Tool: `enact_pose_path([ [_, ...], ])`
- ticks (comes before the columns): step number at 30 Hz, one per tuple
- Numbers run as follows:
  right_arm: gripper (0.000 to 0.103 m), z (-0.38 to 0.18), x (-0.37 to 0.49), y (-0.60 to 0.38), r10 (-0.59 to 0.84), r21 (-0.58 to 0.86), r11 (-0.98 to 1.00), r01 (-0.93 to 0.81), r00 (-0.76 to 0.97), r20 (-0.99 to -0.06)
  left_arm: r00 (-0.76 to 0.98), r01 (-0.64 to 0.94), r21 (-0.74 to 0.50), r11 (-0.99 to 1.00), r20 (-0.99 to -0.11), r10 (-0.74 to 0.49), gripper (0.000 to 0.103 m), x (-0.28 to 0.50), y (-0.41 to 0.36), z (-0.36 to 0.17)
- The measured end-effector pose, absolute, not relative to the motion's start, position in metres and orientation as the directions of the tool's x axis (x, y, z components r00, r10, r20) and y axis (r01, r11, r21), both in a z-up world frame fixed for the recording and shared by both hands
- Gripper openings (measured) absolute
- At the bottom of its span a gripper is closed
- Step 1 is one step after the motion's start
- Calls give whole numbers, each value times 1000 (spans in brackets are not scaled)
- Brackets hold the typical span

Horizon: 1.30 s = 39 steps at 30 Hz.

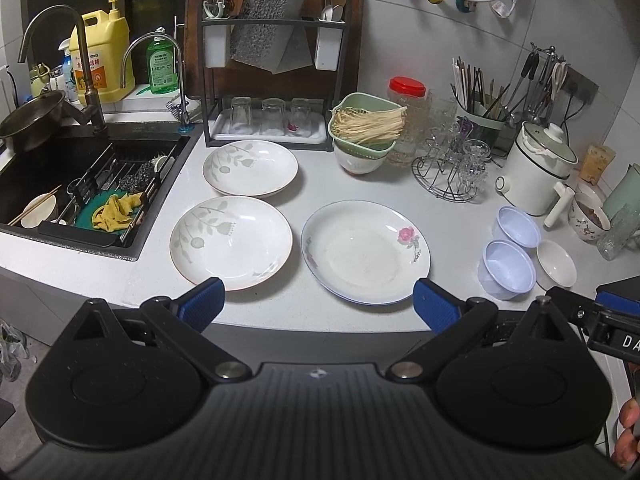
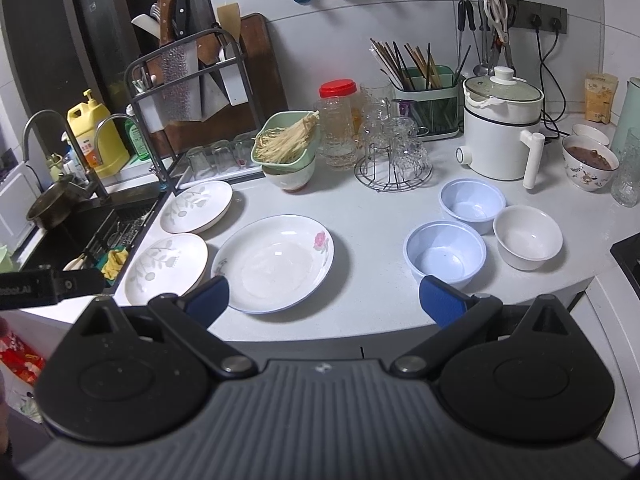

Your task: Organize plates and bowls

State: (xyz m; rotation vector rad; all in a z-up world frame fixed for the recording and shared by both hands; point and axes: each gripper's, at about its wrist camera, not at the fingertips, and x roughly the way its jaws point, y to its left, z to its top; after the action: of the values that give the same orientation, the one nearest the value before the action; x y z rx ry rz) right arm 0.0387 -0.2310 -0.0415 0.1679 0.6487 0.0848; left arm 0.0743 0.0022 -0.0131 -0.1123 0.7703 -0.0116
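Your rose plate [image 1: 366, 251] lies flat on the worktop [image 1: 360, 184] straight ahead of your left claw [image 1: 316, 306], between its two blue fingertips [image 1: 200, 304], while the nearer leaf plate [image 1: 231, 242] sits ahead to its left and the farther leaf plate [image 1: 250, 167] lies beyond that, just in front of the glass rack [image 1: 264, 128]. Ahead of your right claw [image 2: 324, 300] and just past its right fingertip stands the near blue bowl [image 2: 445, 251], with the far blue bowl [image 2: 472, 204] behind it and the white bowl [image 2: 528, 237] to its right, all three close together. Both claws hang released, spread wide, grasping nothing, above the worktop's front edge. The sink [image 1: 80, 184] lies far to the left.
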Motion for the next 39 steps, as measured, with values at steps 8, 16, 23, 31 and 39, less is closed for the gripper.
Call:
enact_pose_path([
  [8, 103, -52, 49, -224, 177, 206, 976, -65, 785, -593, 705, -20, -113, 993, -707, -66, 102, 88, 6, -25],
  [16, 103, -59, 64, -205, 218, 222, 970, -103, 772, -596, 694, -38, -117, 992, -717, -58, 102, 105, 21, -37],
  [23, 103, -68, 82, -186, 221, 210, 971, -114, 763, -607, 658, -77, -158, 984, -750, -69, 102, 120, 42, -61],
  [31, 102, -79, 117, -154, 298, 261, 950, -171, 743, -599, 641, -94, -123, 988, -766, -34, 102, 144, 80, -79],
  [39, 85, -95, 166, -98, 382, 288, 924, -253, 677, -629, 596, -122, -159, 980, -801, -56, 102, 186, 134, -104],
])
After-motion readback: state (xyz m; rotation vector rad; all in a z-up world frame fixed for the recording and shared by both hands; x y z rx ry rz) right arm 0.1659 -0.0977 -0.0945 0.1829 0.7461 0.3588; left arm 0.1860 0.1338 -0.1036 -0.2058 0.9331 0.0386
